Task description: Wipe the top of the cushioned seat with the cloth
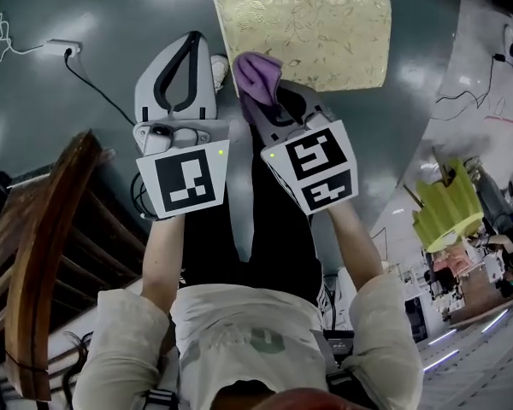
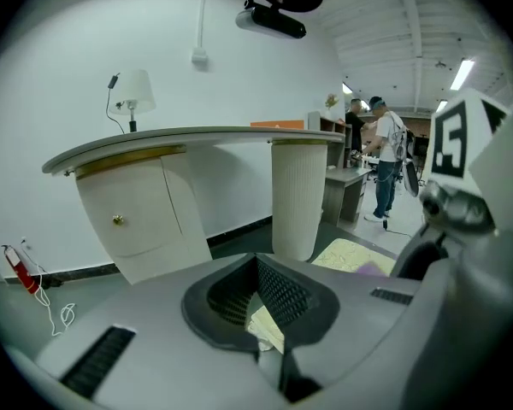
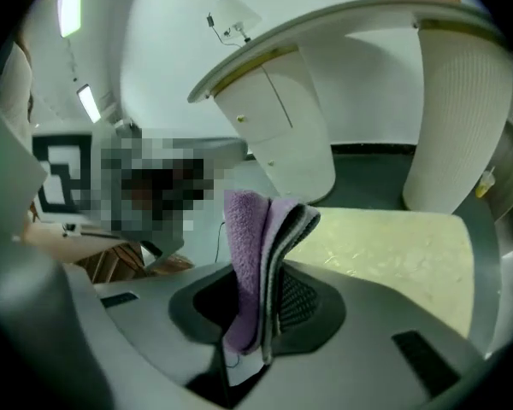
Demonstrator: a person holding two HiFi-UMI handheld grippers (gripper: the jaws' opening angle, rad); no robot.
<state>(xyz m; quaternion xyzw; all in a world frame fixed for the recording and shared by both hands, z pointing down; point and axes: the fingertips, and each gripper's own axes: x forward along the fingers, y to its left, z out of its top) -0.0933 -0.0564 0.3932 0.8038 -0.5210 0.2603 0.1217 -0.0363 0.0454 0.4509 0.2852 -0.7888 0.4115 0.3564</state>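
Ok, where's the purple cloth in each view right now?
Head view: purple cloth at upper centre, overlapping the near left corner of the cushioned seat.
Left gripper view: only a purple sliver right of centre, against the seat.
Right gripper view: cloth at centre, upright between the jaws, with the seat beyond it.
Shared landmark: the pale patterned cushioned seat.

In the head view the cloth [image 1: 258, 79] covers the seat's [image 1: 325, 32] lower left corner and the right gripper's [image 1: 263, 96] jaw tips. The wooden chair [image 1: 43, 254] is cut off at the left edge; far-right clutter [image 1: 487, 263] is too small to tell.
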